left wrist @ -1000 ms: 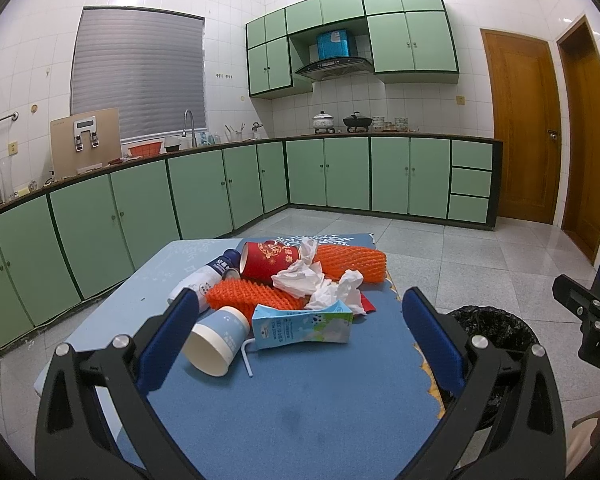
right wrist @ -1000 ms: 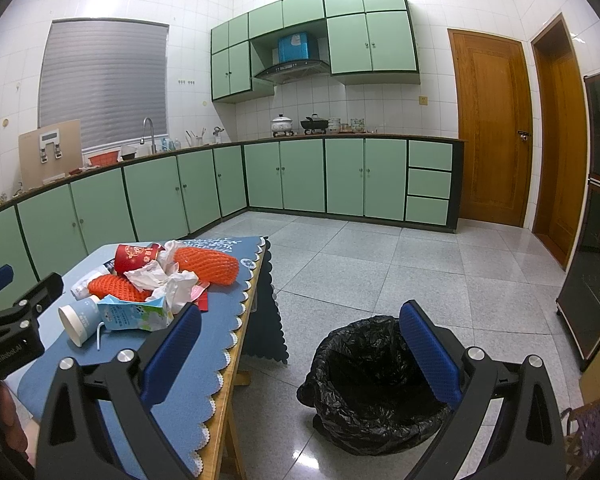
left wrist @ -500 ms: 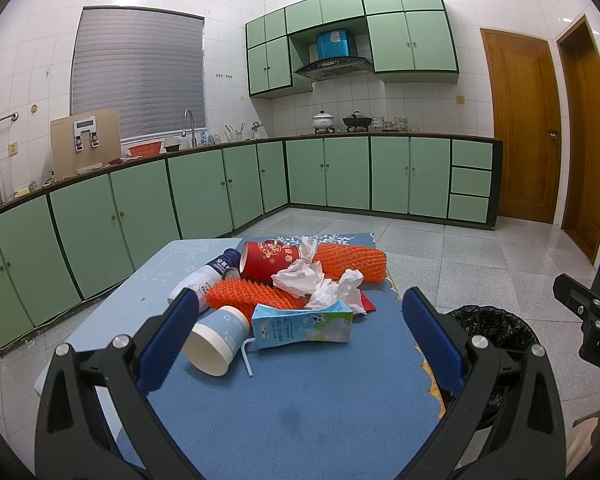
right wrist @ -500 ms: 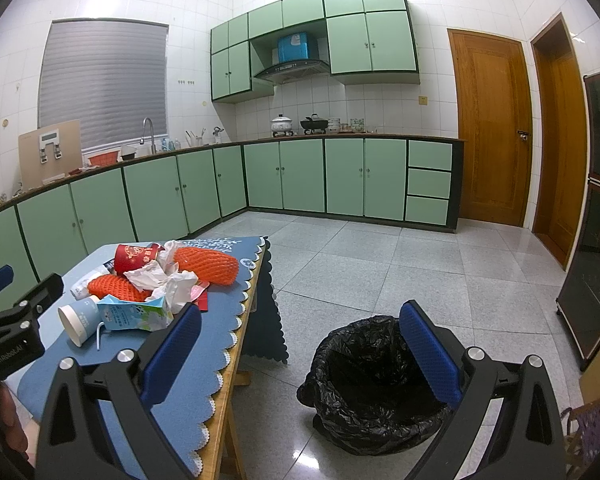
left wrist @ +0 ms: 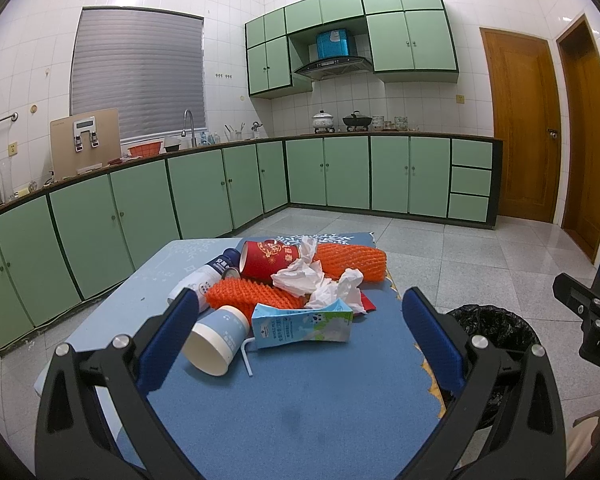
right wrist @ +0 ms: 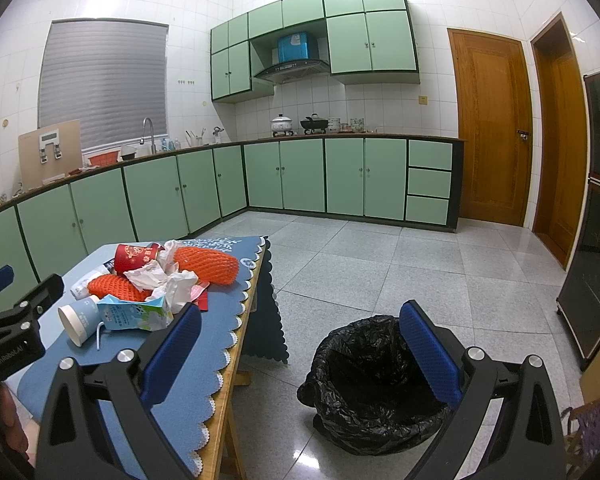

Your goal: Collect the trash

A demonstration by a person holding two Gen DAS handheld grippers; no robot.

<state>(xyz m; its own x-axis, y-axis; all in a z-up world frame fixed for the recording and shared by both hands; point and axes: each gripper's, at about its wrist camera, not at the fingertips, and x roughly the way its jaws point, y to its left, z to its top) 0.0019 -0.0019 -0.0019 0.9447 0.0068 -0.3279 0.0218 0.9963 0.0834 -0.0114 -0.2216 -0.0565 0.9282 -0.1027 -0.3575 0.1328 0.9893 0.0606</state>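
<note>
Now the trash pile lies on the blue tablecloth, beside the black bin on the floor. Left gripper and right gripper both hold nothing, fingers wide apart.

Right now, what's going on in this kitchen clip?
A person holds a tool in each hand, both open and empty. The left tool faces a trash pile on the blue table: milk carton, paper cup, red cup, tissues, orange foam nets. The right tool points toward the black-lined bin on the floor beside the table. Nothing is collected yet.
</note>
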